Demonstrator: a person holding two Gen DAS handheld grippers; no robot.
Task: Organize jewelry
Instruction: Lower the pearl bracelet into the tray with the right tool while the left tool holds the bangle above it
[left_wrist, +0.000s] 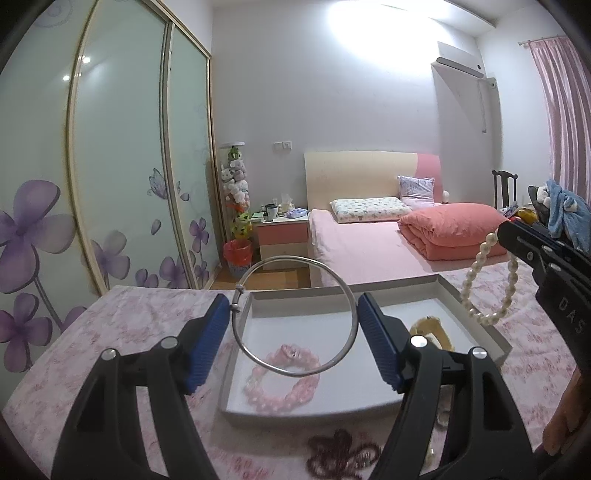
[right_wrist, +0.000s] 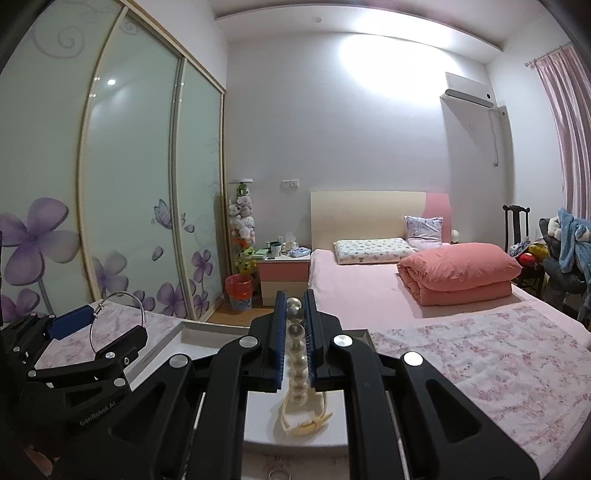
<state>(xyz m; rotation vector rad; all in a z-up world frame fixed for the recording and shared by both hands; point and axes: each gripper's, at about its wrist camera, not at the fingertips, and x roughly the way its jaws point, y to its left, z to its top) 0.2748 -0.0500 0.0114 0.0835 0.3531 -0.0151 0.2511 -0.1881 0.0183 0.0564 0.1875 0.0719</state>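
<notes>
A silver bangle (left_wrist: 295, 317) is pinched by the left gripper (left_wrist: 293, 332), a pearl bracelet (right_wrist: 296, 350) by the right gripper (right_wrist: 295, 332), above the tray (left_wrist: 476, 317)

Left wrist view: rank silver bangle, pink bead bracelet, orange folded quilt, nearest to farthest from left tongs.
1. silver bangle: held between the left tongs.
2. pink bead bracelet: just below, in the white tray.
3. orange folded quilt: far right, on the bed.
</notes>
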